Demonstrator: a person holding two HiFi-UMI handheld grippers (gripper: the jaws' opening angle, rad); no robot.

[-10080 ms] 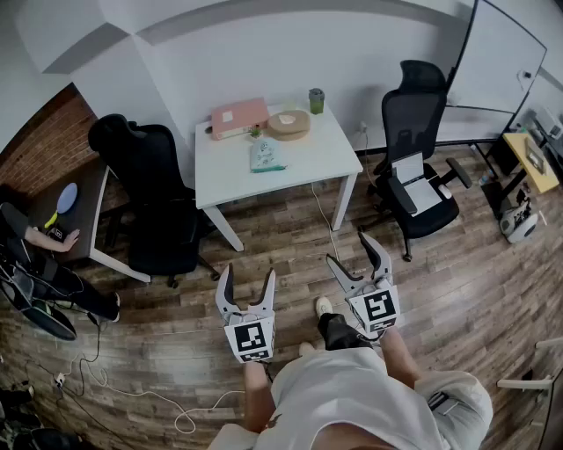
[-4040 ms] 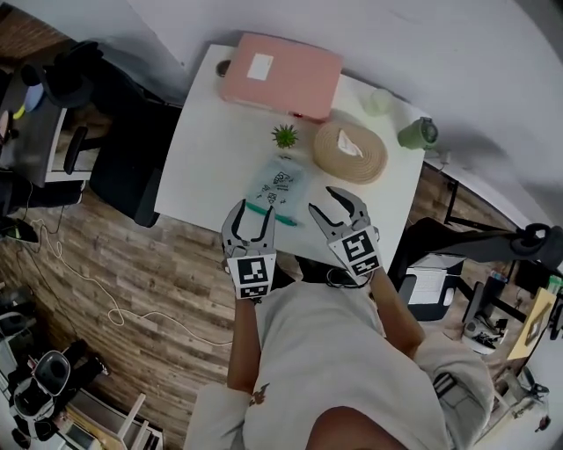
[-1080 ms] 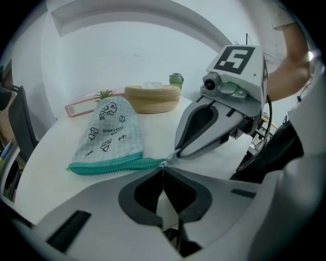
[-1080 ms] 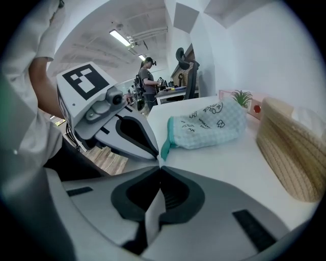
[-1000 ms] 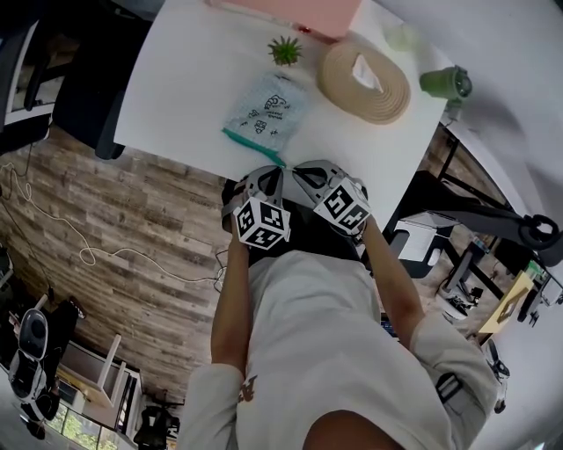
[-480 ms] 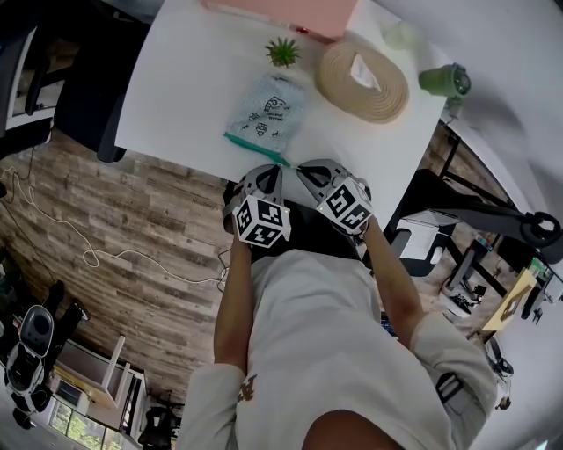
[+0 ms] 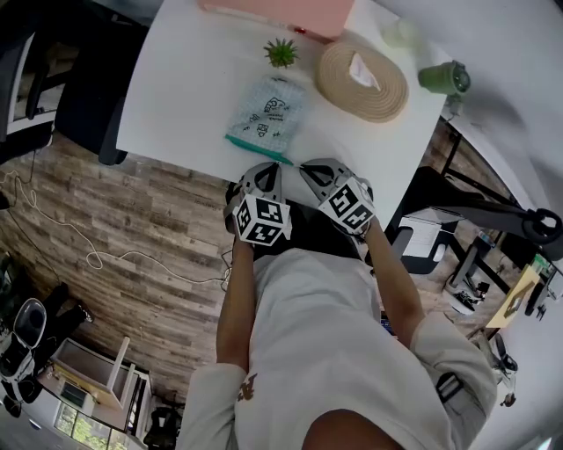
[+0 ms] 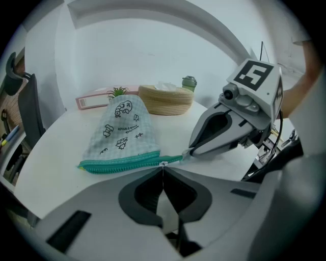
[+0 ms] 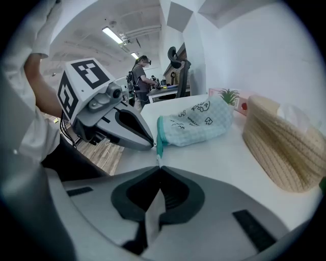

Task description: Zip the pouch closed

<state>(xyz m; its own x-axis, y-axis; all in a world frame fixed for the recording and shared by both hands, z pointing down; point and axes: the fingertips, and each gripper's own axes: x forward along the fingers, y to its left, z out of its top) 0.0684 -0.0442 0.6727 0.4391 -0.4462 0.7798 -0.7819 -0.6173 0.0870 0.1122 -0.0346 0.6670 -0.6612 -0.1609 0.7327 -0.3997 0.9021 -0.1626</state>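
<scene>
A pale checked pouch [image 7: 264,110] with cartoon prints lies on the white table [image 7: 176,97], its teal zipper [image 8: 122,163] along the near edge. In the left gripper view my left gripper [image 8: 162,166] is shut on the small metal zipper pull, close to the zipper's right end. My right gripper [image 8: 190,152] is shut on the teal tab at that end, and the right gripper view shows the tab running into its closed tips [image 9: 159,166]. There the left gripper [image 9: 152,146] sits at the pouch's corner. Whether the zipper's teeth are joined I cannot tell.
Behind the pouch stand a small green plant [image 7: 280,53], a pink box [image 7: 281,13], a woven basket [image 7: 362,81] with tissue and a green cup [image 7: 442,79]. A black chair [image 7: 79,88] is left of the table. Both grippers hang at the table's near edge.
Both grippers stay shut at the pouch's near corner. The left one has rolled slightly; the pouch has not moved.
</scene>
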